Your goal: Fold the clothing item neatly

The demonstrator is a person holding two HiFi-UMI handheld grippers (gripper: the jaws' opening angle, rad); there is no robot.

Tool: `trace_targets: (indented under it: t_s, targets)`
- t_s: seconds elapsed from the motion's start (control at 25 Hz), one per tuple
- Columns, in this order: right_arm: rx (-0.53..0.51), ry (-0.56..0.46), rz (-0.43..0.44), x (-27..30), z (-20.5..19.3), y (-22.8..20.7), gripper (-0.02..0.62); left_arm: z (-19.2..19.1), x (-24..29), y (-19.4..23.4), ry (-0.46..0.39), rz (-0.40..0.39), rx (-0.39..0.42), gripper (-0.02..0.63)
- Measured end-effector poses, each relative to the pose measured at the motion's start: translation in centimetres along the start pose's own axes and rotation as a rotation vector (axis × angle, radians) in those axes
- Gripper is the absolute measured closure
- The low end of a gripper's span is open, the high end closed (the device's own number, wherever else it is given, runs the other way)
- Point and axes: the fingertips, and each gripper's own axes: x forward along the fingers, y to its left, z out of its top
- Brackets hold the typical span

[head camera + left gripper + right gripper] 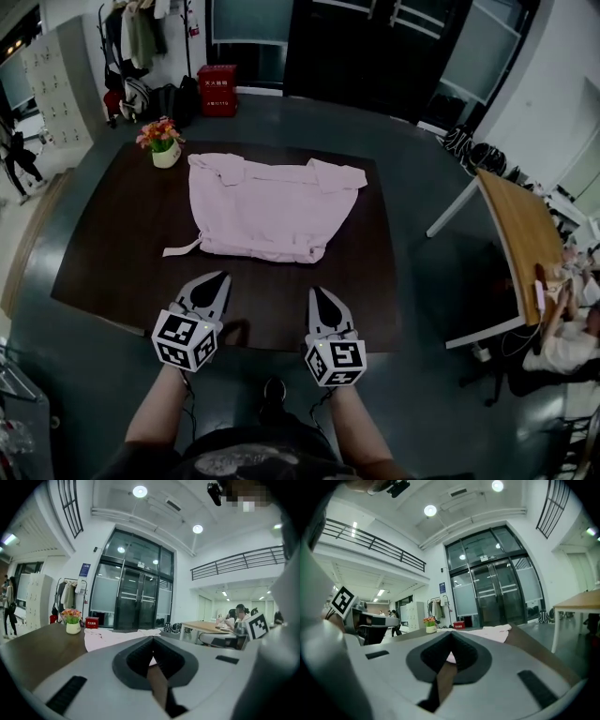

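My left gripper (220,277) and right gripper (319,292) hover side by side over the near edge of the dark table (103,253), both pointing toward 12 o'clock. Each has its jaws pressed together with nothing between them; past the closed tips I see only table and cloth. The pink clothing item (267,208) lies spread out on the table at 12 o'clock, apart from both grippers, its sleeves toward the far edge and a thin strap (183,249) trailing from its near left corner. A flower pot (165,146) stands at 11 o'clock by the far left corner, just beside the garment.
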Motion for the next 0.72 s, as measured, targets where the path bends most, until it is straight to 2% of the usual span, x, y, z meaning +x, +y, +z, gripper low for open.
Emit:
trace_targets:
  t_s: [0.12,0.32,0.56,0.72]
  targets:
    - [0.001,0.031,-0.005,-2.3,-1.5,3.4,0.603,-1.6,-5.0,-0.8,0.006,-0.02,-0.005,0.595]
    - [-0.032,0.026,0.004,-7.4,-2.0,10.3,0.603,-2.6,-15.3,-1.2,-0.018,-0.002,0.059,0.595]
    - [-0.073,0.007,0.002,-14.9,-2.4,17.1,0.603,-4.1,-25.1,-3.7,-0.059,-0.023,0.045,0.595]
    - [-0.099,0.026,-0.01,-19.4,-3.1,19.9,0.603,-6.1,-29.3,-6.5,-0.041,-0.069,0.016,0.595]
